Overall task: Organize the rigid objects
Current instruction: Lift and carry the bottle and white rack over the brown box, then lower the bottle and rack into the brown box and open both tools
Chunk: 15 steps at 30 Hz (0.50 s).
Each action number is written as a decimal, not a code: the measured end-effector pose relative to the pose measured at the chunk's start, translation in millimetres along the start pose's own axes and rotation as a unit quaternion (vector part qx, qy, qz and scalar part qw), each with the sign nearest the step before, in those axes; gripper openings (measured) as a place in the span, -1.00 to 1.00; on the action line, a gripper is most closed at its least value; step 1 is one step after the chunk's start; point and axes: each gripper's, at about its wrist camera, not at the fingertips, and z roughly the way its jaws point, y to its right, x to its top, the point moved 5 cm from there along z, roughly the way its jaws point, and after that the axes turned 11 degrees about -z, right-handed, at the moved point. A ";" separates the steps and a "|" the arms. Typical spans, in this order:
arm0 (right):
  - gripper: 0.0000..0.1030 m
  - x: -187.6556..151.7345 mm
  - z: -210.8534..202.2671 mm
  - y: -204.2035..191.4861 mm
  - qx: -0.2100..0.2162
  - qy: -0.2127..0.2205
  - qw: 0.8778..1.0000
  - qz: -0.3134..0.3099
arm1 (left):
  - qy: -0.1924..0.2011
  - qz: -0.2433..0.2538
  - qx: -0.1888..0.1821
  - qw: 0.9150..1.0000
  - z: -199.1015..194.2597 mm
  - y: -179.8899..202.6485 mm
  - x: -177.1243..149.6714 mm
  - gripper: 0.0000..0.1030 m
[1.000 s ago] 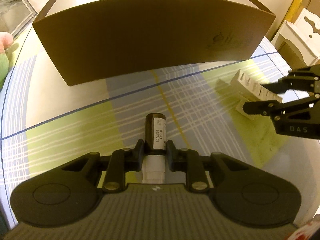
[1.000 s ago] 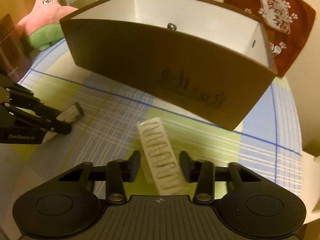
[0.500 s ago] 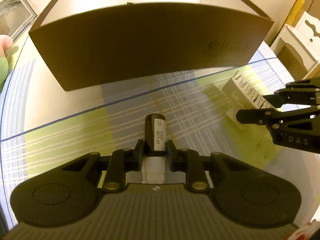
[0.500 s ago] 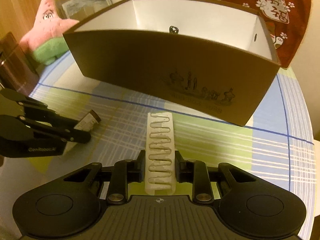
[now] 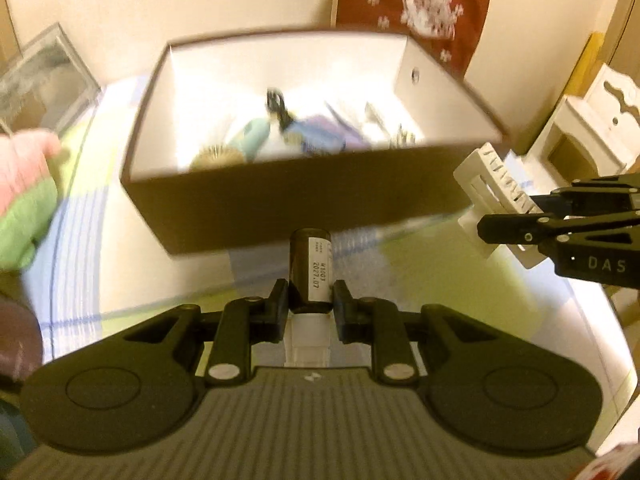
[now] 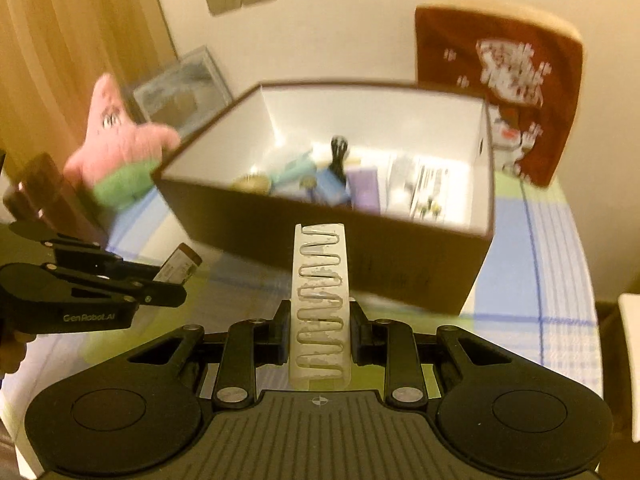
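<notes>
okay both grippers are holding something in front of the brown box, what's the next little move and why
Probably carry both forward over the open brown cardboard box and let go. The left gripper is shut on a small dark cylindrical bottle with a white label, the right gripper on a white plastic block with a wavy groove. Both sit short of the near wall, and other items already lie inside.

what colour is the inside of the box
White inside, dark brown outside; the box interior shows best in the right wrist view.
</notes>
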 end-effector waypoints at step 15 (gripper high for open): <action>-0.46 73.6 19.4 53.6 -0.037 0.039 0.998 0.009 | 0.060 0.013 -0.013 0.998 8.6 32.7 105.2 -0.60</action>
